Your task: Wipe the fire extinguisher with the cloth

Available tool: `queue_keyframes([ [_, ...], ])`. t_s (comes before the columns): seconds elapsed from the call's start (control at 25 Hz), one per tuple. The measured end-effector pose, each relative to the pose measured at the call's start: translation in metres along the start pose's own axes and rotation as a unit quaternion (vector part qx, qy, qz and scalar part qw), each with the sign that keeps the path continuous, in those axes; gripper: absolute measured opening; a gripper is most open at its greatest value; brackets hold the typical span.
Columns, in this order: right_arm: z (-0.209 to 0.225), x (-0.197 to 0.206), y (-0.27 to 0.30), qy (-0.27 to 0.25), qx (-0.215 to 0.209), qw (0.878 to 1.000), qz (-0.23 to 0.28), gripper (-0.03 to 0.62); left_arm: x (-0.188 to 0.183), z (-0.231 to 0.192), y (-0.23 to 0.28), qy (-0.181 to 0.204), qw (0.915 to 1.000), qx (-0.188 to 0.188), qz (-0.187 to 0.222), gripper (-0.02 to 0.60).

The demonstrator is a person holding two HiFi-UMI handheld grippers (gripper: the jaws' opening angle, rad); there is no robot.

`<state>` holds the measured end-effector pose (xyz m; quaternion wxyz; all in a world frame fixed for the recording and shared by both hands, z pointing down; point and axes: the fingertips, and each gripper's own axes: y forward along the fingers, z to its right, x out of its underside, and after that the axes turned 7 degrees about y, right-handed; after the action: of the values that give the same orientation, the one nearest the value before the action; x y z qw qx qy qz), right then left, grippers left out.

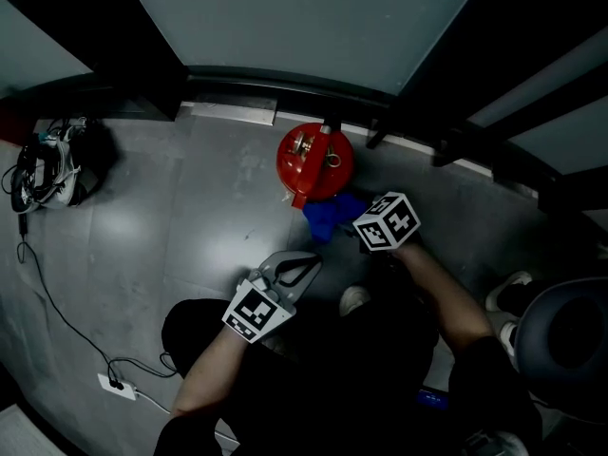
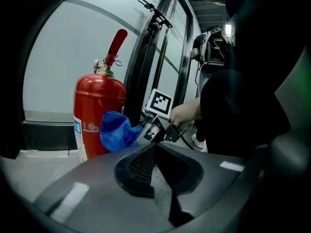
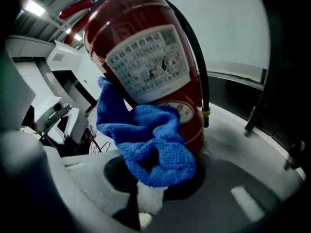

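Observation:
A red fire extinguisher (image 1: 314,162) stands upright on the grey floor by the glass wall; it also shows as the extinguisher (image 2: 92,106) and, close up with its label, as the extinguisher (image 3: 146,57). My right gripper (image 3: 158,178) is shut on a blue cloth (image 3: 150,140), which is pressed against the cylinder's lower side. From above, the cloth (image 1: 332,215) lies between the extinguisher and the right gripper (image 1: 353,218). My left gripper (image 1: 306,264) hangs back from the extinguisher, jaws shut on nothing. Its own view shows the left gripper (image 2: 155,152) behind the cloth (image 2: 115,130).
A black hose (image 3: 197,57) runs down the extinguisher's side. Cables and gear (image 1: 47,164) sit at the far left, with a white power strip (image 1: 119,386) on the floor. Dark door frames (image 1: 446,131) stand behind. My shoe (image 1: 354,298) is below. A person (image 2: 211,42) stands far off.

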<state>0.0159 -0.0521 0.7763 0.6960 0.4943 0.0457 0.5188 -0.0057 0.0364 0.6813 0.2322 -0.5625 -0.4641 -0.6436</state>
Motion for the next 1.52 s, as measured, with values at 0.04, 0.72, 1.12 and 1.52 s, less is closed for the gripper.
queue_keyframes([
  [0.04,0.003,0.003,0.005,0.003,0.001,1.0,-0.003,0.089,0.001,0.0,-0.001,-0.001,1.0,-0.001,-0.002,0.008],
  [0.72,0.048,0.045,0.074,0.083,0.004,0.996,-0.029,0.089,0.023,0.003,-0.012,-0.017,0.9993,-0.013,-0.03,0.008],
  [1.12,0.075,0.072,0.113,0.088,0.056,0.991,-0.082,0.089,0.036,0.001,-0.015,-0.027,0.9985,-0.015,-0.046,0.008],
  [1.52,0.098,0.085,0.129,0.1,0.108,0.986,-0.074,0.089,0.039,-0.005,-0.019,-0.039,0.9982,-0.026,-0.039,0.008],
])
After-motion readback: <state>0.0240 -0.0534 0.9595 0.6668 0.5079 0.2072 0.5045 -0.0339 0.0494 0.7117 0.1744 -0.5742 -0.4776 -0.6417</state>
